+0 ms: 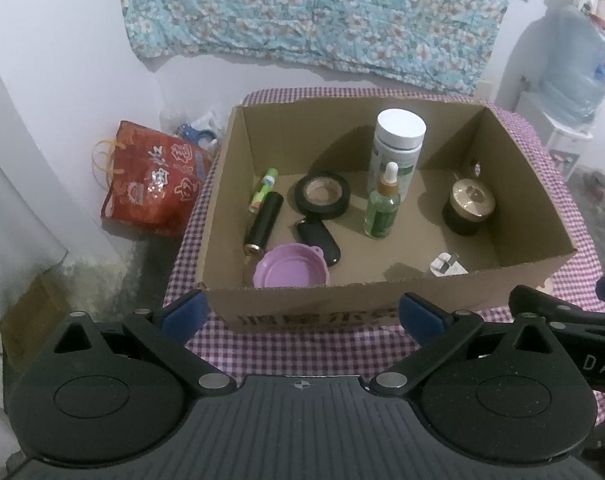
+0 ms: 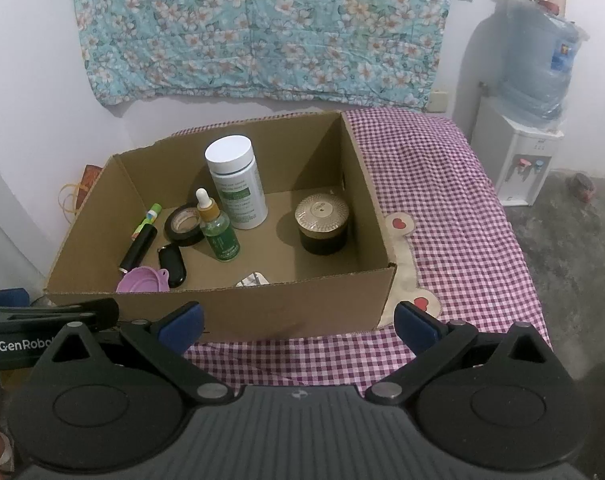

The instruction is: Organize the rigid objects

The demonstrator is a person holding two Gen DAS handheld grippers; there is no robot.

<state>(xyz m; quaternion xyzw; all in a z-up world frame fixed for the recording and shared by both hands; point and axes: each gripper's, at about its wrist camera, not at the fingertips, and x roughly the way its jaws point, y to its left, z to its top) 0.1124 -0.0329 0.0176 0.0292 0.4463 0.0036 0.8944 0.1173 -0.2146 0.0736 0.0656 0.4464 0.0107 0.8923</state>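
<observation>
The cardboard box [image 1: 382, 208] sat on the checked cloth of the bench [image 2: 442, 200], and every rigid thing in view already lay inside it. A white-capped bottle [image 1: 398, 148] stood upright near the back wall with a green dropper bottle [image 1: 383, 204] just in front of it. A roll of black tape [image 1: 322, 194] lay flat to their left, and beside that a black tube [image 1: 264, 222] and a slim green stick [image 1: 263, 190] lay end to end. A black key fob [image 1: 318, 240] and a purple lid [image 1: 291, 270] lay at the near wall, a white plug [image 1: 446, 264] at the near right, and a dark jar with a gold lid [image 1: 468, 204] stood alone on the right.

The likely trouble was in the upright pieces: the tall bottle and the dropper stood close together, so a reach for one could tip the other onto the tape. The plug and the purple lid were half hidden behind the near wall, and a tool coming in low could catch the cardboard edge and shove the box.

The left tool [image 1: 302, 312] hung spread wide before the box, holding nothing. The right tool [image 2: 298, 320] was likewise wide apart and empty, touching nothing.
</observation>
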